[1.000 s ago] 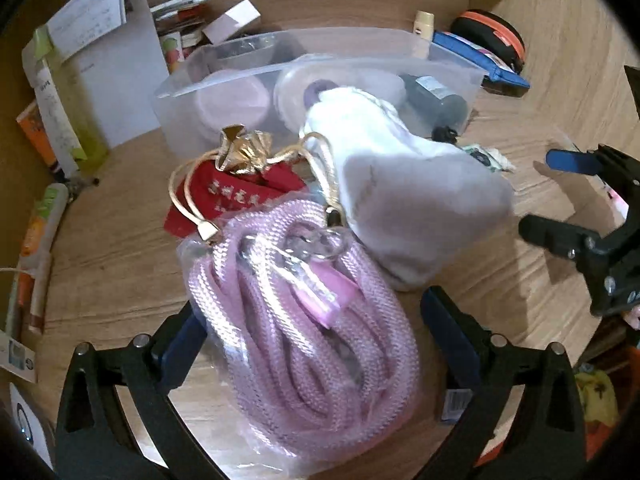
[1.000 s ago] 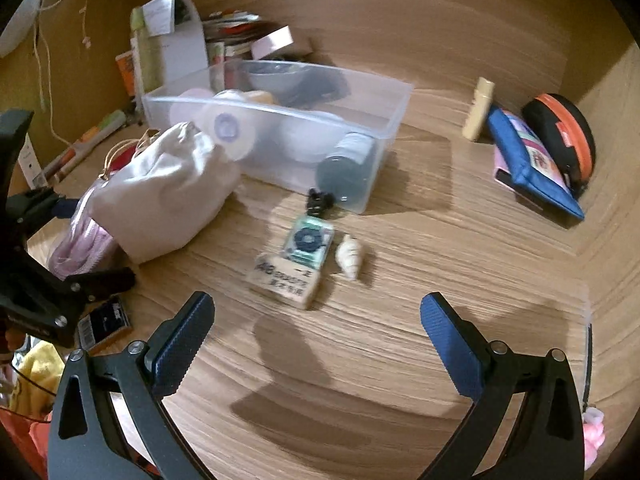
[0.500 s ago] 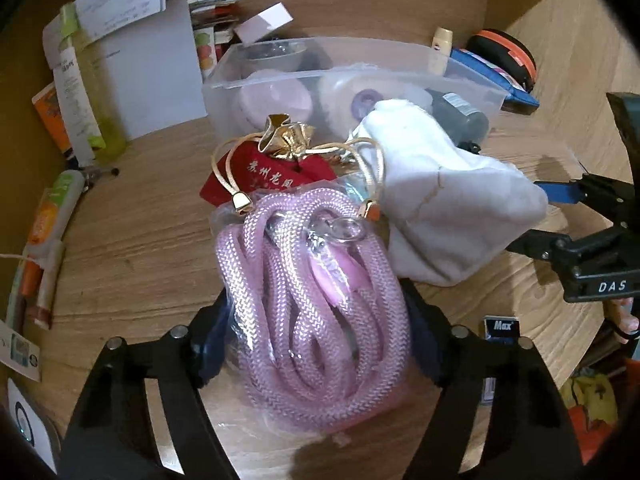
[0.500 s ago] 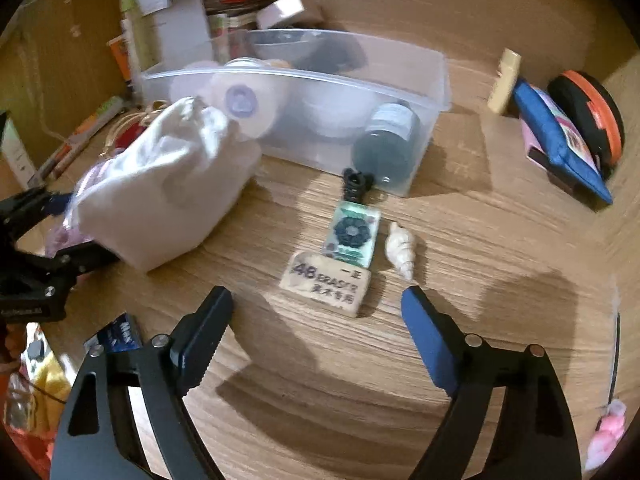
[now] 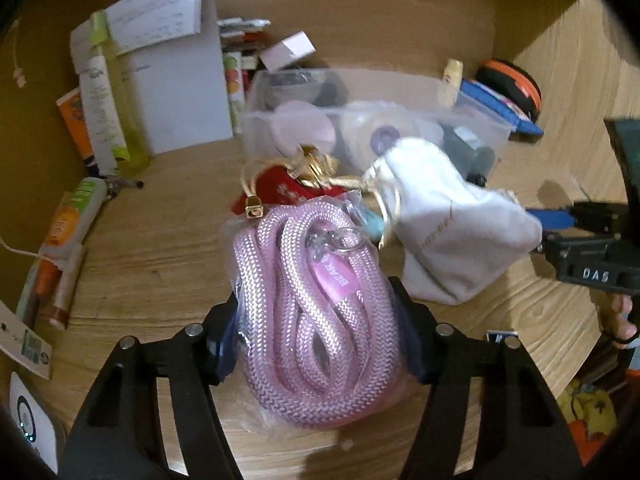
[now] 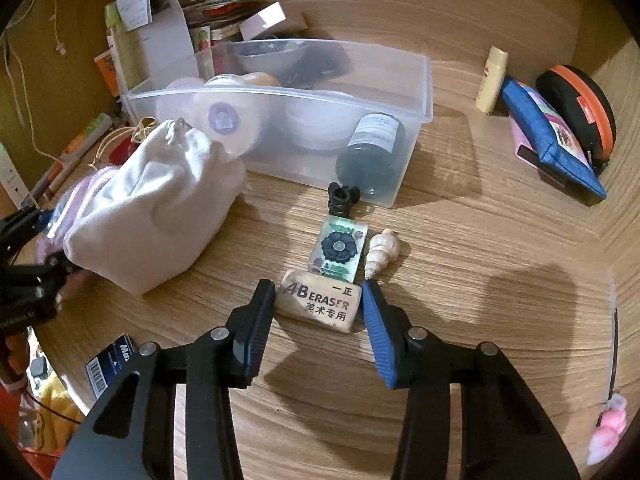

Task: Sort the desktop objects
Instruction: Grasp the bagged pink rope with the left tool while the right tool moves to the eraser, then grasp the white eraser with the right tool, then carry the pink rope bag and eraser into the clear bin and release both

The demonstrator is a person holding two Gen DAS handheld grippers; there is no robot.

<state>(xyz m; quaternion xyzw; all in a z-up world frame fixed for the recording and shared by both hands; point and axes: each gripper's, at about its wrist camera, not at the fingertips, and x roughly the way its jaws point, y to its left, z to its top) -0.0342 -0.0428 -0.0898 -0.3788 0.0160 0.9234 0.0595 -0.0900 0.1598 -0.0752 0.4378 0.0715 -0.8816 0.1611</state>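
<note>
Both grippers closing in, one item each

My left gripper (image 5: pixel 316 344) clamps the bagged pink rope (image 5: pixel 316 320) at 6 o'clock, ready to carry toward the clear bin (image 6: pixel 424 92) at 12; my right gripper (image 6: pixel 318 312) brackets the eraser (image 6: pixel 318 300), jaws just beside its ends, grip unclear, probably to bin it too

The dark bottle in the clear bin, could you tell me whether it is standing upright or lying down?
Lying down: the bottle rests on its side in the bin, base toward the camera.
</note>
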